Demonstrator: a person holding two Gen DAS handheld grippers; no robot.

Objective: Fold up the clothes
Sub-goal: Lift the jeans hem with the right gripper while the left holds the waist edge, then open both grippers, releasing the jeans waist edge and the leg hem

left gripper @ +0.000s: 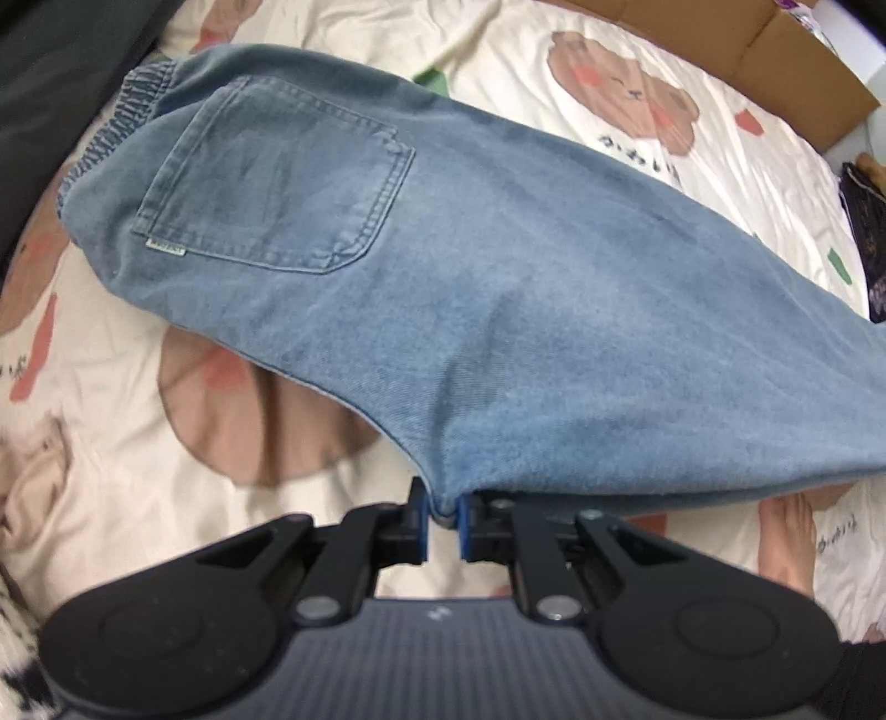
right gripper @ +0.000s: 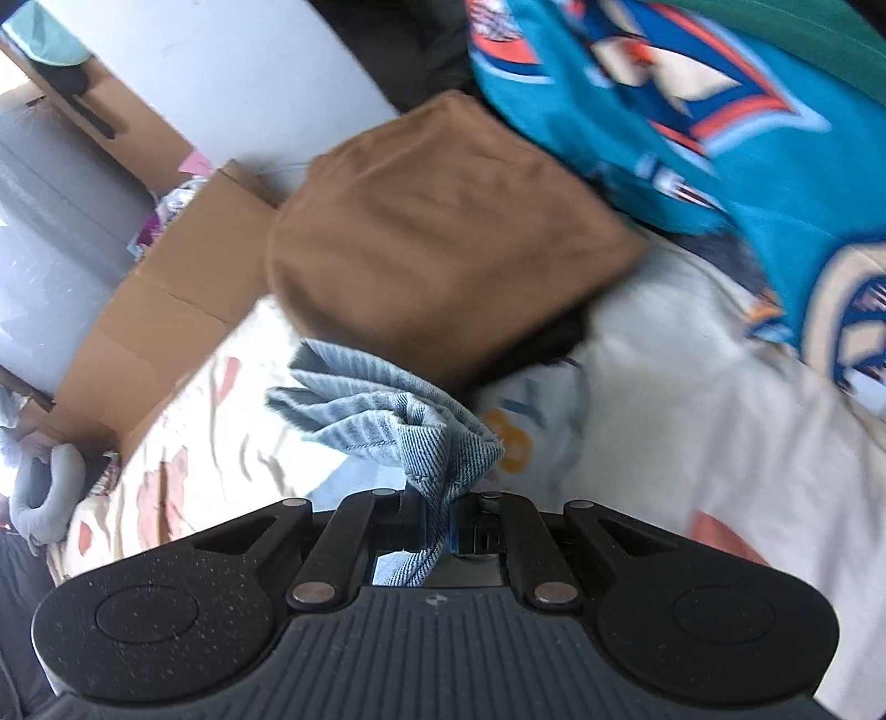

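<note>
- Left gripper (left gripper: 443,523) sits nearest, aimed steeply down at the bed, its blue pads pinched tight on a fold of the jeans (left gripper: 498,288).
- Jeans lie spread across the sheet (left gripper: 736,166), back pocket (left gripper: 277,177) facing up, elastic waistband (left gripper: 119,122) at the far left edge.
- From the pinch, the denim fans out wide toward the upper left and to the right.
- Right gripper (right gripper: 440,515) tilts down at a slant, jaws clamped on a bunched corner of denim (right gripper: 410,426); a strip of it trails back between the fingers toward the camera.
- That bunch hangs lifted above the sheet (right gripper: 221,432).
- Just past it sits a brown folded garment (right gripper: 443,232), and beyond that a teal printed one (right gripper: 747,138), blurred.
- White cloth with an orange print (right gripper: 692,415) lies to the right.
- Cardboard box (right gripper: 183,277) stands at the bed's left edge; it also shows in the left view's top corner (left gripper: 747,50).
</note>
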